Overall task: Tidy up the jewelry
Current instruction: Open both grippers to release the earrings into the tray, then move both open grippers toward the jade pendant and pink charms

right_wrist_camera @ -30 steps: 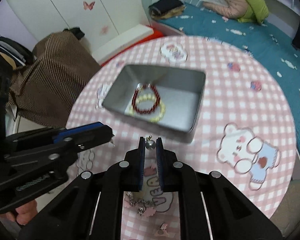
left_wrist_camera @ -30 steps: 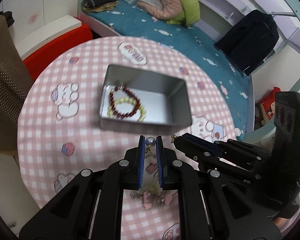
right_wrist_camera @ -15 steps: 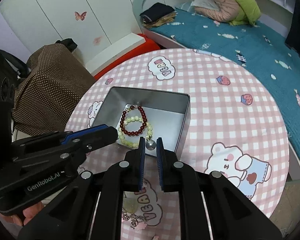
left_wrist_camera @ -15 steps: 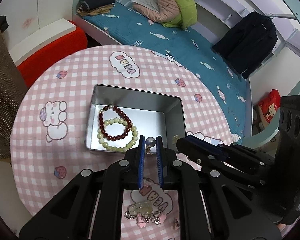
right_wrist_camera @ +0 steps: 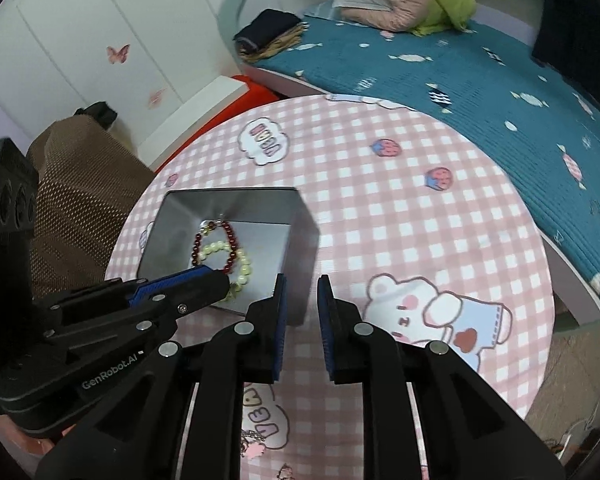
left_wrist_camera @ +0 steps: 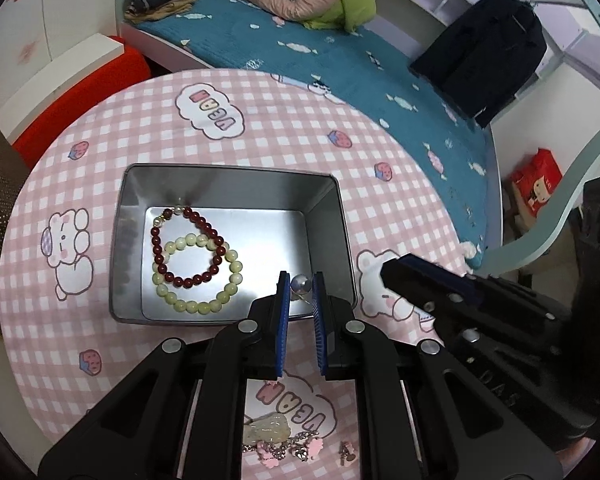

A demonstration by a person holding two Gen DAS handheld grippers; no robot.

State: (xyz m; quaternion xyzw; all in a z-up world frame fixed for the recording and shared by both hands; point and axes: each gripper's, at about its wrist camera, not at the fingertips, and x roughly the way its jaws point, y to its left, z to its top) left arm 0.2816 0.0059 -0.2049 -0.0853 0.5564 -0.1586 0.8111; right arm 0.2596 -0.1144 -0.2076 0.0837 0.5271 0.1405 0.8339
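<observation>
Both grippers have been moved forward over the metal tin (left_wrist_camera: 332, 216), and both pairs of jaws have been opened a little since half a second ago. On the left, the dark red bead bracelet (left_wrist_camera: 188, 248) and the pale green bead bracelet (left_wrist_camera: 198, 276) are seen lying crossed on the tin floor. The left gripper (left_wrist_camera: 300, 286) is held narrow, and the small silver ball earring (left_wrist_camera: 301, 283) is seen between its pads, over the tin's near right corner. Whether it is still pinched or is dropping cannot be told. The right gripper (right_wrist_camera: 301, 300) is held narrow too, and nothing is seen in it, so its earring has probably been let go.

Near the bottom of the pink checked tablecloth (left_wrist_camera: 260, 128), a pale jade pendant (left_wrist_camera: 268, 432) and a pink charm chain (left_wrist_camera: 288, 446) are still waiting to be sorted. Nothing is seen blocking the tin.
</observation>
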